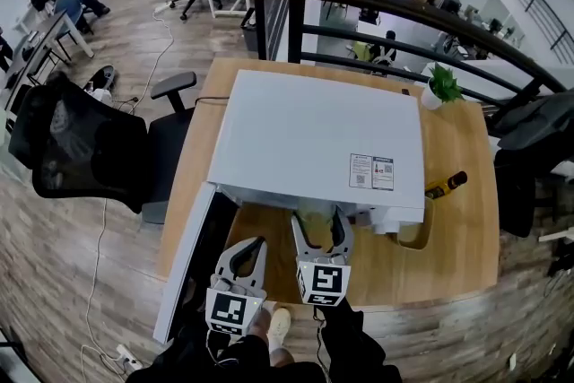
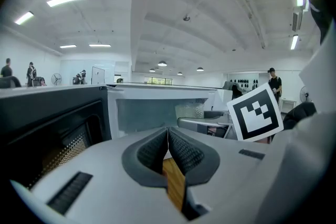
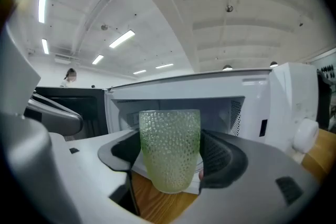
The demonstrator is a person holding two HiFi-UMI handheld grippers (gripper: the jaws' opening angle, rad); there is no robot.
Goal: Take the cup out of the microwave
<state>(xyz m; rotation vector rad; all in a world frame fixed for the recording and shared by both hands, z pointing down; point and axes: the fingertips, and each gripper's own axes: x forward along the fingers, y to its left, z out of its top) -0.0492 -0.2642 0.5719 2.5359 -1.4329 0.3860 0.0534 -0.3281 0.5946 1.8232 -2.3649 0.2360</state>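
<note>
Closest in are my two grippers. The left gripper (image 1: 256,243) has its fingers pressed together with nothing between them, and it hangs beside the open door. The right gripper (image 1: 321,225) has its fingers spread wide and pinches the cup (image 3: 169,149) from both sides, the ribbed pads against its walls.

The white microwave (image 1: 314,139) takes up most of the wooden table (image 1: 457,229), and its door (image 1: 184,269) is swung fully open on my left. A black office chair (image 1: 81,148) stands on the floor left of the table. A dark railing (image 1: 395,9) runs behind the table's far edge.

The cup is pale green, bumpy glass. It stands upright in my right grip just at the microwave's open front, with the cavity behind it and bare table wood showing below its base. A small potted plant (image 1: 441,85) sits at the far right corner of the table. A dark bottle (image 1: 446,185) lies on its side to the right of the microwave.
</note>
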